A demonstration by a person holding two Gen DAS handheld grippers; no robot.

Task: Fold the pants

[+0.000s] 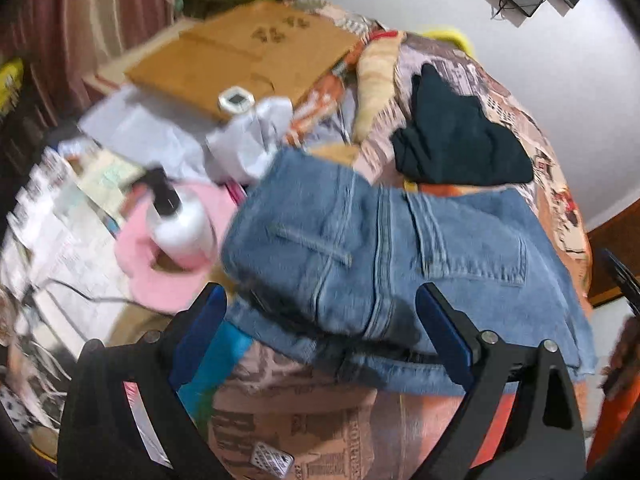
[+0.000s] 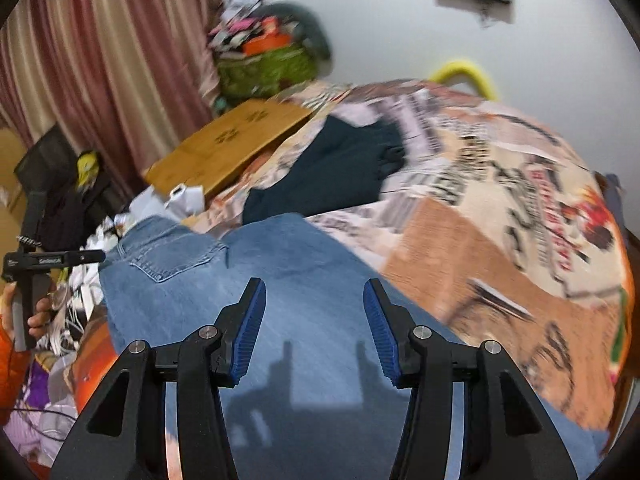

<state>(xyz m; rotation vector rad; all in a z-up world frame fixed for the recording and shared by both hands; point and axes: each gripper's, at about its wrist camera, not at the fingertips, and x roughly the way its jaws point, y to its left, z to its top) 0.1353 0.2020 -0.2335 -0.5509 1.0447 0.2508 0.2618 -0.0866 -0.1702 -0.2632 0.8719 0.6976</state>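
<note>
Blue denim pants [image 1: 372,248] lie folded in a thick bundle on a printed bedspread [image 1: 300,432], back pocket up. My left gripper [image 1: 320,316] hangs just over their near edge, jaws wide apart and the bundle showing between the blue pads [image 1: 440,332] with no pinch. In the right wrist view the pants [image 2: 280,264] spread flat under my right gripper [image 2: 316,312], which is open with nothing between its fingers; its shadow falls on the denim. At that view's left edge a hand [image 2: 38,316] holds the left gripper's handle.
A dark folded garment [image 1: 460,140] lies behind the pants. A flat cardboard box [image 1: 240,56], crumpled white paper [image 1: 252,136], a white pump bottle [image 1: 180,224] on a pink cloth [image 1: 160,280] and newspapers crowd the left. A curtain [image 2: 100,60] and a green basket [image 2: 264,68] stand behind.
</note>
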